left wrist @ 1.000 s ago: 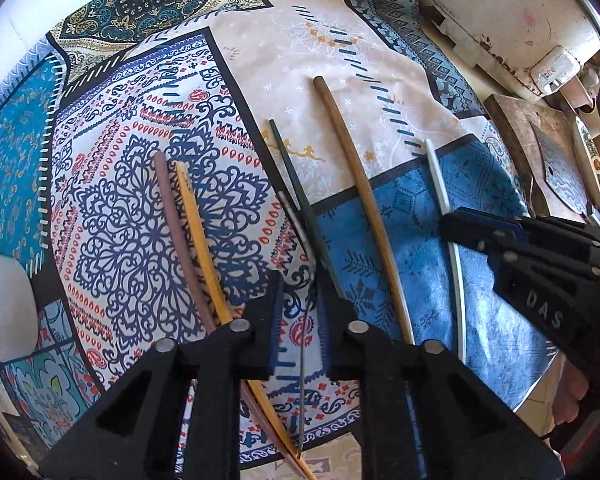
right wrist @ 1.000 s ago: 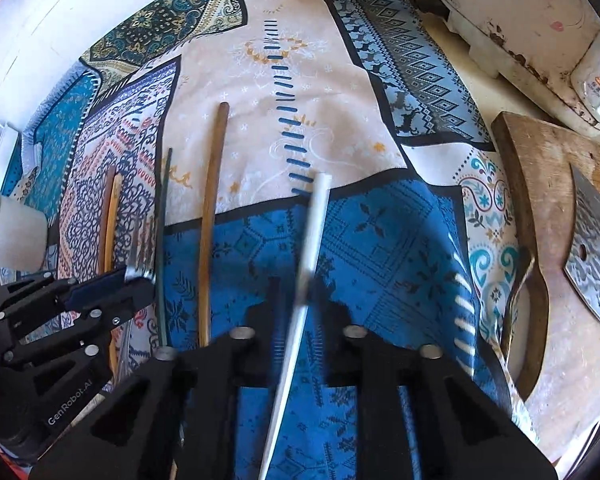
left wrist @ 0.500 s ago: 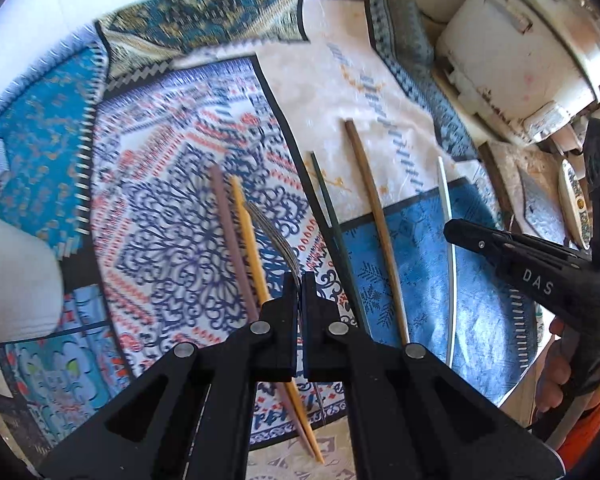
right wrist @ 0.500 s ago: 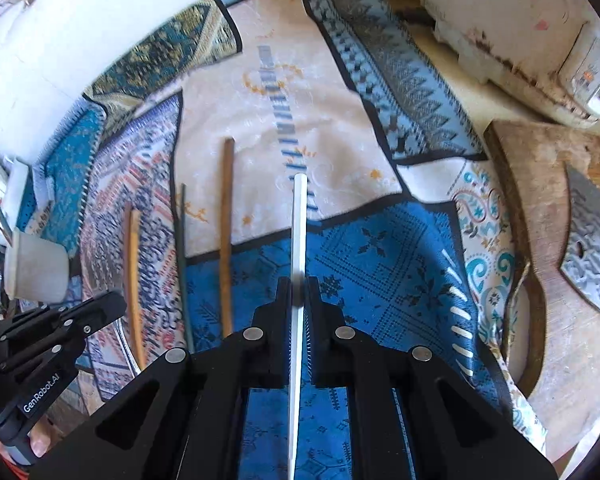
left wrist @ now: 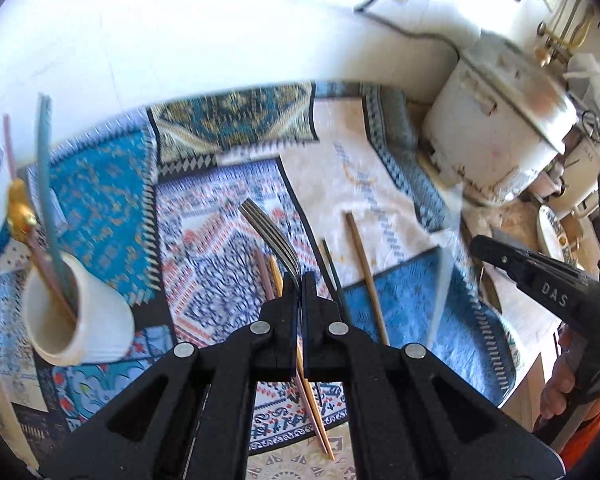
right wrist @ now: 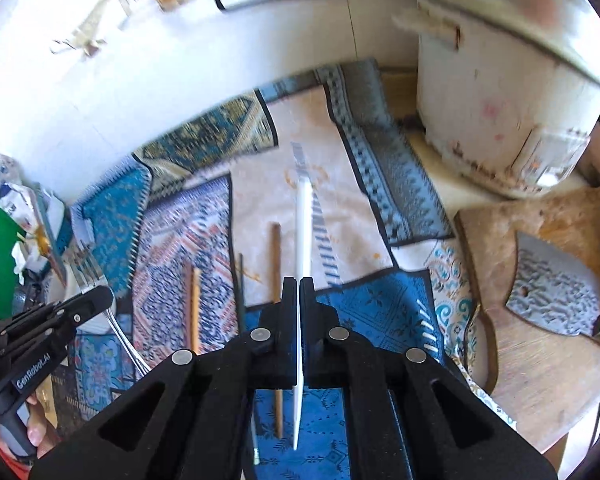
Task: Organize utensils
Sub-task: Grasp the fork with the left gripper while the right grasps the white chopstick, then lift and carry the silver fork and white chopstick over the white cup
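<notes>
My left gripper (left wrist: 299, 280) is shut on a metal fork (left wrist: 268, 236), whose tines stick up and away above the patterned cloth (left wrist: 220, 208). My right gripper (right wrist: 299, 284) is shut on a white chopstick (right wrist: 303, 232), held off the cloth and pointing away. On the cloth lie a pink and a yellow chopstick (left wrist: 269, 276) side by side, a dark green chopstick (left wrist: 332, 276) and a brown wooden chopstick (left wrist: 366, 272). A white cup (left wrist: 80, 320) at the left holds several utensils. In the right wrist view the left gripper (right wrist: 104, 294) with its fork (right wrist: 86, 270) is at the far left.
A worn white rice cooker (right wrist: 500, 100) stands at the back right. A wooden cutting board (right wrist: 540, 380) with a cleaver (right wrist: 552, 292) lies to the right. Cluttered packets (right wrist: 28, 208) sit at the left by the wall. A hand (left wrist: 560, 392) grips the right tool's handle.
Both grippers have closed and risen: the left took the fork off the cloth, the right lifted the white chopstick. The cup and the wall have come into view.
</notes>
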{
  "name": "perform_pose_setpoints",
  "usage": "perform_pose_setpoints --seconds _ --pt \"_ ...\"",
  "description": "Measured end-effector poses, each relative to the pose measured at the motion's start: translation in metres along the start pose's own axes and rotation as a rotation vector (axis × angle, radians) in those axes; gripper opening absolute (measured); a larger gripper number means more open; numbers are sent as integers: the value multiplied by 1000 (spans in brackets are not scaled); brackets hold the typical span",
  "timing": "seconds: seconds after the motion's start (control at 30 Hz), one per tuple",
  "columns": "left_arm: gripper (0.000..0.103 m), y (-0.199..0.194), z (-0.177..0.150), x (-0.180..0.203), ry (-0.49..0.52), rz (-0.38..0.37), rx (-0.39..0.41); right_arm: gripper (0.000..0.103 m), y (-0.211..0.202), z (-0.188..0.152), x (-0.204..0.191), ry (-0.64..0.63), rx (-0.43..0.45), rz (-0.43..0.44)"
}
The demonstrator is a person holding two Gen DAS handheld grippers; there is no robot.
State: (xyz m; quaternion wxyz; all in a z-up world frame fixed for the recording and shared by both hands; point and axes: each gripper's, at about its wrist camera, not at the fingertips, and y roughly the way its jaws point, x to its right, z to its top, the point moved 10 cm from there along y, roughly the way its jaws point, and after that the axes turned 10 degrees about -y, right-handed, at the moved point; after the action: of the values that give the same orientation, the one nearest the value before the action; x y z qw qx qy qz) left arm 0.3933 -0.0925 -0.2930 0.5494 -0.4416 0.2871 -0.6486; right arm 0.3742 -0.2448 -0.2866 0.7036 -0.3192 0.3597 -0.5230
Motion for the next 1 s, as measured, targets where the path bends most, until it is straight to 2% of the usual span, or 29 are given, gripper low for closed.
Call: perform_pose_setpoints --seconds 0.13,0.27,0.3,0.4,0.43,0.57,0.67,0.87,1.0 --pt "0 -18 13 -4 3 -9 47 1 -19 10 -13 -32 50 -6" --pt "0 -33 19 -11 2 2 83 2 -14 7 -16 -34 21 18" --pt "0 -36 20 -14 1 4 90 5 -11 4 -14 -26 5 23" --pt "0 -45 20 -21 -8 8 106 21 15 -9 -1 -9 -81 0" --pt "0 -47 19 -24 -12 9 109 21 26 -14 4 -3 -111 -9" --pt "0 -53 15 -37 -28 26 118 21 74 -36 20 39 -237 -29" --pt "0 -55 12 -49 -49 44 119 21 98 -44 28 57 -278 -50" --pt "0 -64 8 -79 -109 76 124 21 116 -37 28 44 -283 -76" --pt "0 -70 6 -90 -140 86 136 8 120 -32 26 6 -265 -134"
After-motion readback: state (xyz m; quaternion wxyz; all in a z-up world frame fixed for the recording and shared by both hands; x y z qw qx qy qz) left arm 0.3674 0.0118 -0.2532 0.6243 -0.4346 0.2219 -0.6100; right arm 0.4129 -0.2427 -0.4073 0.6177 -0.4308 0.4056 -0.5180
